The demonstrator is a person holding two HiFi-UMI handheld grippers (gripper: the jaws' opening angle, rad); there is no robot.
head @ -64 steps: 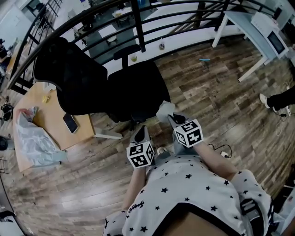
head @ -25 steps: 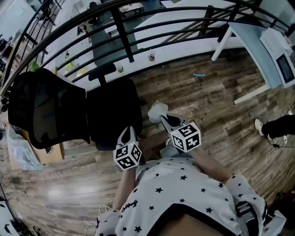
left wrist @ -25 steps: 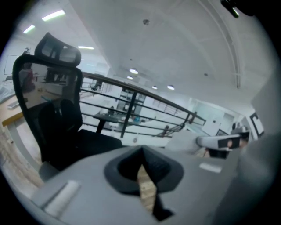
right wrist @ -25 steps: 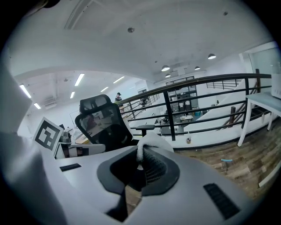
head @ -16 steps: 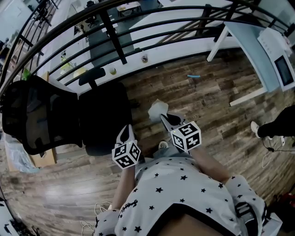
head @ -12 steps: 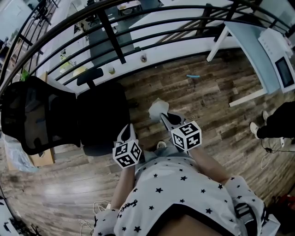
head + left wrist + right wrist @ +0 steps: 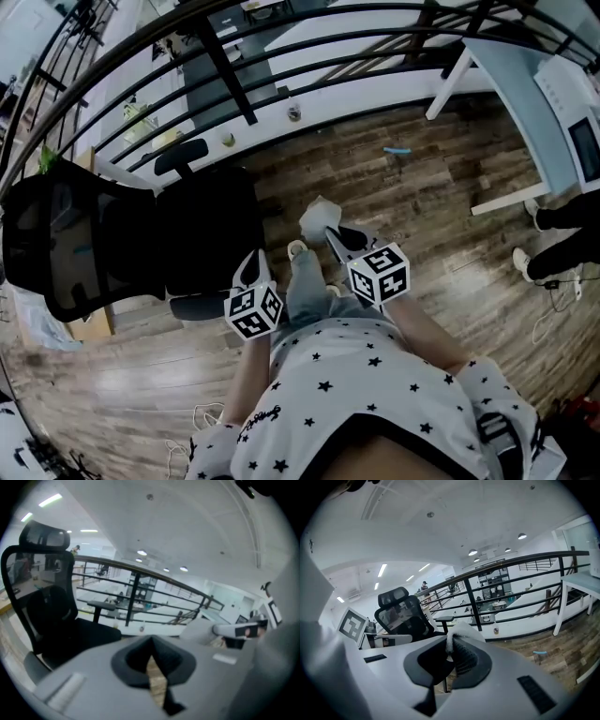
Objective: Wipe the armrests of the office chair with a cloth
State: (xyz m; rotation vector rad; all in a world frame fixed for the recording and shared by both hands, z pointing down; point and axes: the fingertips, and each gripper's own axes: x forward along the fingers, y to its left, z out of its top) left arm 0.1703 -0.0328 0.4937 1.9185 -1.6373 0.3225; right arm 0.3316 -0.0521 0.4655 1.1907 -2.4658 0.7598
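**A:** Where's the cloth (image 7: pixel 461 631)?

**B:** It's pinched in your right gripper (image 7: pixel 330 234) fingers. It's soft and limp, so keep it bunched. Your left gripper (image 7: pixel 151 641) fingers are closed on nothing. The office chair (image 7: pixel 202 239) armrest (image 7: pixel 181 156) waits ahead-left, untouched.

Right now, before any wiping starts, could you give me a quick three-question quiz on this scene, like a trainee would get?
1. Pick one: which gripper holds the cloth? A left, B right, C neither.
2. True or false: the cloth is touching the chair.
3. Fill in: in the head view, the chair stands on the person's ____ side.

Key
1. B. The right gripper is clamped on the cloth.
2. False. The cloth is held in the air, apart from the chair.
3. Left.
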